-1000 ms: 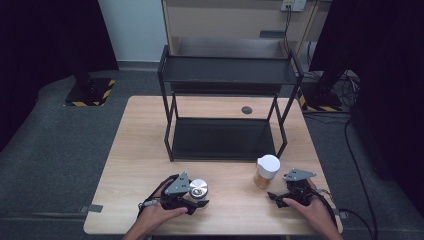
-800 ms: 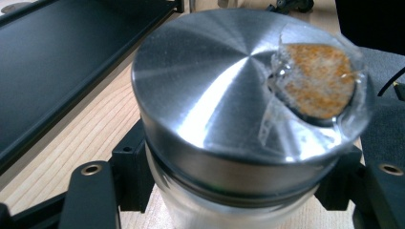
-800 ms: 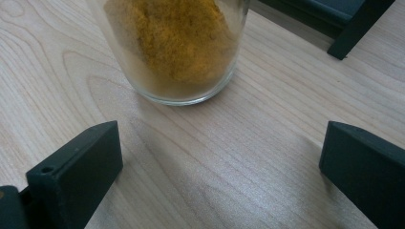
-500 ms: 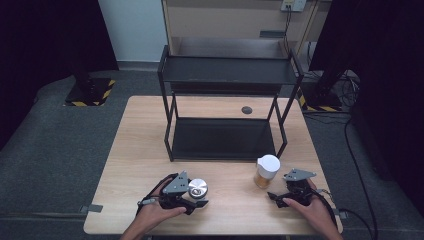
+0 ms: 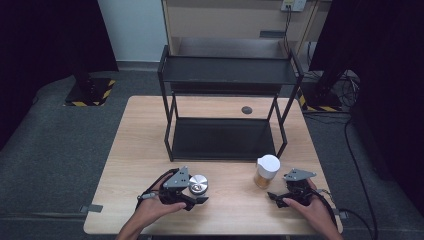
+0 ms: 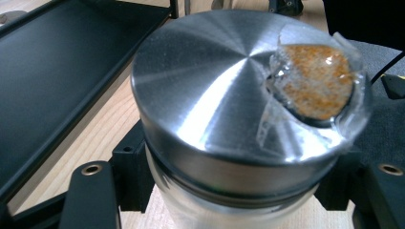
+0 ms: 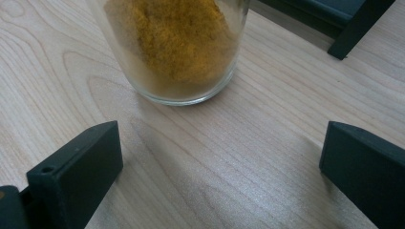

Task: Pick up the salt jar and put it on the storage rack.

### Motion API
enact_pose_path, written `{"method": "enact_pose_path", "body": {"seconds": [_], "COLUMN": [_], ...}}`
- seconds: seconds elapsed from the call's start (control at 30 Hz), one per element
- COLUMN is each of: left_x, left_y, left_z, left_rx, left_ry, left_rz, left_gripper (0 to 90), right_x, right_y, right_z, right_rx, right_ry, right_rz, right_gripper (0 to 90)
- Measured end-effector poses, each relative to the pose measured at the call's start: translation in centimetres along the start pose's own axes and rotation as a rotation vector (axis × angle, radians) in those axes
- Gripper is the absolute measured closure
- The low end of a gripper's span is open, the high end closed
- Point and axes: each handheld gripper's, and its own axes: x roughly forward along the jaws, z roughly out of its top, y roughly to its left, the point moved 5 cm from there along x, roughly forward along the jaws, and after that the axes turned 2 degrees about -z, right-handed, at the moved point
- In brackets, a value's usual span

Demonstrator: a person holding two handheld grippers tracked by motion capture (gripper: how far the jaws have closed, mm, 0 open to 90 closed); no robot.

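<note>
A glass jar with a brushed metal lid (image 5: 198, 184) stands on the table's front left, and my left gripper (image 5: 192, 192) is shut on its body just under the lid. In the left gripper view the lid (image 6: 224, 86) sits close up, with a scrap of clear film and orange grains (image 6: 315, 81) on it, and the gripper's jaws press the jar from both sides (image 6: 229, 195). A second glass jar of yellow powder with a white lid (image 5: 266, 171) stands front right. My right gripper (image 5: 277, 189) is open just short of it; its base (image 7: 176, 52) lies beyond the spread gripper (image 7: 219, 162).
A black two-tier metal rack (image 5: 225, 75) stands across the middle and back of the wooden table (image 5: 145, 130), its lower shelf (image 6: 57, 67) close to the left jar. A small dark disc (image 5: 246, 110) lies behind the rack. Bare wood separates the two jars.
</note>
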Motion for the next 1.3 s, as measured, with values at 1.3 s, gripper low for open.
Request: {"method": "enact_pose_path", "body": {"seconds": [1.3], "left_x": [-0.3], "left_y": [5.5], "left_z": [8.6], "left_rx": [0.063], "left_ry": [-0.004], "left_rz": [-0.028], "left_gripper": [29.7], "right_x": [0.0], "right_y": [-0.1], "right_z": [0.0], "right_rx": [0.0], "right_ry": [0.0], "right_rz": [0.003], "right_gripper": [1.5]}}
